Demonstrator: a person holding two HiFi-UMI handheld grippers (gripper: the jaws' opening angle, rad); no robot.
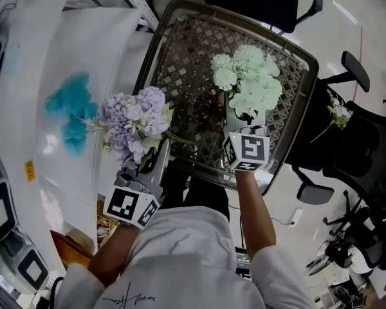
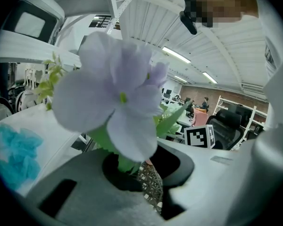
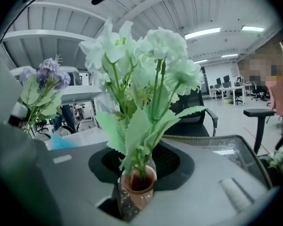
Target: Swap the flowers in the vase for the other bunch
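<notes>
A purple flower bunch (image 1: 135, 124) is held by its green stems in my left gripper (image 1: 151, 161), which is shut on them. In the left gripper view a pale purple bloom (image 2: 118, 102) fills the frame above the left gripper (image 2: 141, 173). A white and pale-green bunch (image 1: 248, 79) stands in a small vase with a brown rim (image 3: 137, 187) on the lattice table (image 1: 193, 56). My right gripper (image 1: 242, 126) is right at that vase. In the right gripper view the vase sits between the jaws of the right gripper (image 3: 140, 171), a dark gap shows at its left side, and the jaws stand open.
A white surface with a teal patch (image 1: 71, 108) lies left of the table. Black office chairs (image 1: 347, 153) stand to the right, one carrying a small flower sprig (image 1: 338, 113). The person's body is against the table's near edge.
</notes>
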